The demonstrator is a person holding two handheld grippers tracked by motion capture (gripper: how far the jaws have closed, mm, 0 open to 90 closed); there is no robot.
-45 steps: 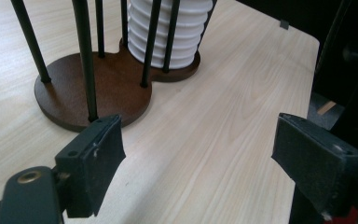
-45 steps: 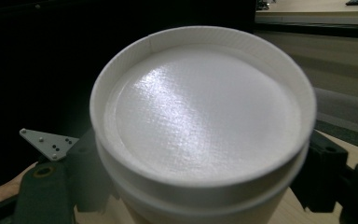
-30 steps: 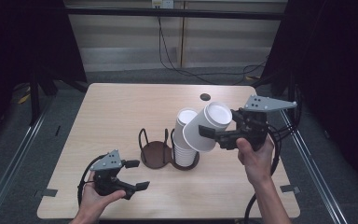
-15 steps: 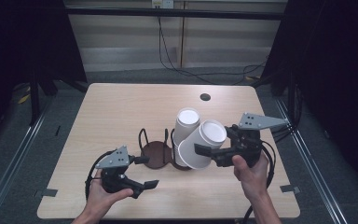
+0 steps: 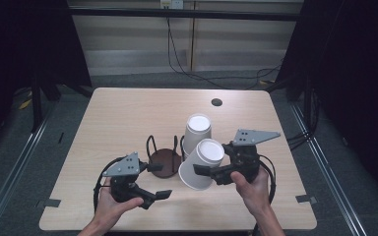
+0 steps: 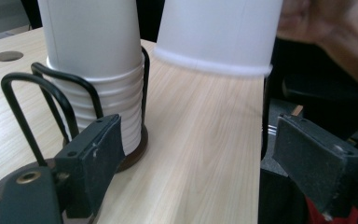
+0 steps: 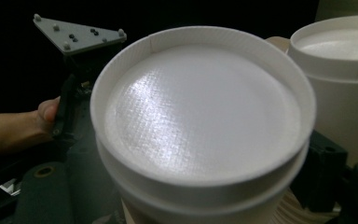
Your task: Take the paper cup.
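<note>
A stack of white paper cups (image 5: 197, 132) stands upside down in a black wire holder with a brown base (image 5: 163, 161) at mid table. My right gripper (image 5: 207, 170) is shut on another upside-down white cup (image 5: 202, 164), tilted and held just in front of the stack, low over the table. The right gripper view looks onto that cup's bottom (image 7: 200, 112), with the stack (image 7: 340, 60) behind it on the right. My left gripper (image 5: 160, 181) stands open at the holder's near left. Its view has the stack (image 6: 93, 70), the wire loops (image 6: 23, 107) and the held cup's rim (image 6: 219, 32).
A wooden table (image 5: 128, 113) carries it all, with a small dark hole (image 5: 216, 102) near its far edge. Dark curtains and cables lie beyond the table. The left gripper's grey plate (image 7: 79, 32) and a thumb (image 7: 46, 109) appear in the right gripper view.
My right gripper has carried the cup down and toward the near side, from above the stack to just in front of it. The left gripper has edged right toward the holder.
</note>
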